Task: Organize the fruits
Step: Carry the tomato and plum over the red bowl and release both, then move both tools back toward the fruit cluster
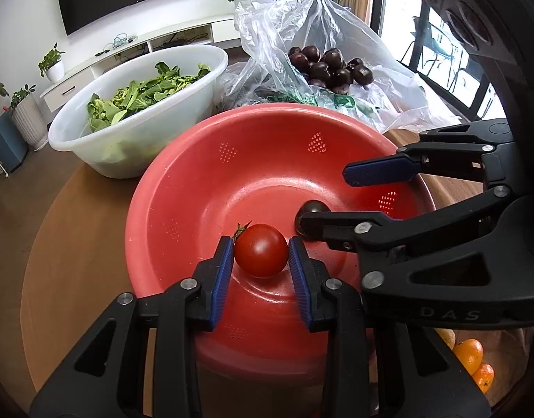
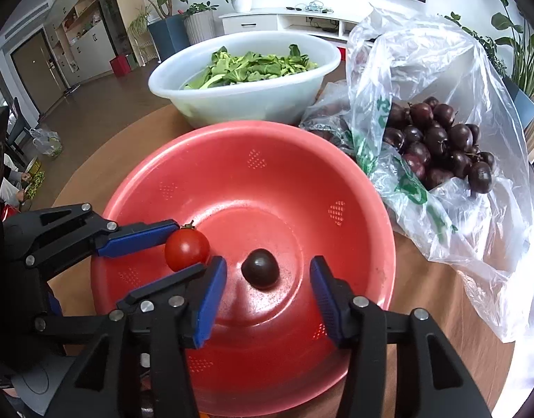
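A: Left gripper [image 1: 260, 254] — what's it got?

B: Red tomato [image 1: 260, 250], pinched between both blue pads, stem tilted up-left. It hangs low over the floor of the red colander [image 1: 183, 181], left of centre; whether it touches the bottom I can't tell.

A: Right gripper [image 2: 268, 289]?

B: Jaws spread wide, nothing held. The dark plum [image 2: 260, 268] lies on the colander floor straight ahead, between the fingers and just past the tips — right hand is clearly nearer it. Roundish, no real long axis.

A: So the next move?

B: My guess: the left lets go of the tomato.

A: Counts?

B: One tomato, one loose plum, one colander, one white basin of greens [image 2: 246, 69], one plastic bag [image 2: 441, 69] holding roughly fifteen plums [image 2: 437, 139] — partly hidden. Oranges [image 1: 470, 355] at the left view's lower right, two clear, maybe a third.
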`<state>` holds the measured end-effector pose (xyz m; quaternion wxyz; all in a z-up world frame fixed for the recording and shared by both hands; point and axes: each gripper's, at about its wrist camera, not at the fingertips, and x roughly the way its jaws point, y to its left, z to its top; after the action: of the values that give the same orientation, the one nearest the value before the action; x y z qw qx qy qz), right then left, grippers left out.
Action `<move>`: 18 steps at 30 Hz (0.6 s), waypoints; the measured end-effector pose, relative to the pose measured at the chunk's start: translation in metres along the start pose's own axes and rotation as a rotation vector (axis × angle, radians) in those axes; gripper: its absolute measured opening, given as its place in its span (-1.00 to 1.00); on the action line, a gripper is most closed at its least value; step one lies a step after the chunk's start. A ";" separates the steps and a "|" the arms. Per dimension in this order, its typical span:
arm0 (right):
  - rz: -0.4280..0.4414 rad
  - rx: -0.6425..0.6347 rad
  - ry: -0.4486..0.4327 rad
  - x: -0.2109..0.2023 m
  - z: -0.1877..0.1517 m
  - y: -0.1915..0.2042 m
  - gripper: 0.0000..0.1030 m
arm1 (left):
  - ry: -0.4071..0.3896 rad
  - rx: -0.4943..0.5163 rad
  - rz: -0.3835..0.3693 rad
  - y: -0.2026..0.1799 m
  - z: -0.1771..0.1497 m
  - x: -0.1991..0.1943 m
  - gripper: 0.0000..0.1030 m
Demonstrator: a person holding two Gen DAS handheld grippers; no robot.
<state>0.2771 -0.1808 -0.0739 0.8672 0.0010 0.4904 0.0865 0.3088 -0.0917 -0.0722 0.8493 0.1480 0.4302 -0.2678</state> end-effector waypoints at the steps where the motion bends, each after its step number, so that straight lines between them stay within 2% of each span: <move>1: 0.001 0.005 -0.002 -0.002 0.000 -0.001 0.03 | -0.002 -0.001 -0.001 0.000 0.001 0.000 -0.20; 2: 0.003 0.009 -0.004 -0.004 -0.002 -0.002 0.03 | -0.008 0.000 -0.001 0.000 0.001 -0.001 0.13; 4: 0.010 0.023 -0.016 -0.013 -0.005 -0.007 0.03 | -0.028 0.003 0.014 -0.001 0.002 -0.005 0.32; 11: 0.033 0.064 -0.096 -0.057 -0.017 -0.018 0.04 | -0.031 -0.001 0.021 -0.002 0.004 -0.013 0.32; 15: 0.050 0.100 -0.165 -0.093 -0.036 -0.023 0.13 | -0.071 -0.040 0.025 0.004 -0.001 -0.039 0.33; 18: 0.070 0.135 -0.210 -0.118 -0.059 -0.024 0.27 | -0.127 -0.079 0.019 0.007 -0.012 -0.068 0.74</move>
<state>0.1715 -0.2268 -0.0063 0.9081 0.0854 0.4014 0.0829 0.2724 -0.0577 -0.0240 0.8825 0.1013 0.3844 -0.2515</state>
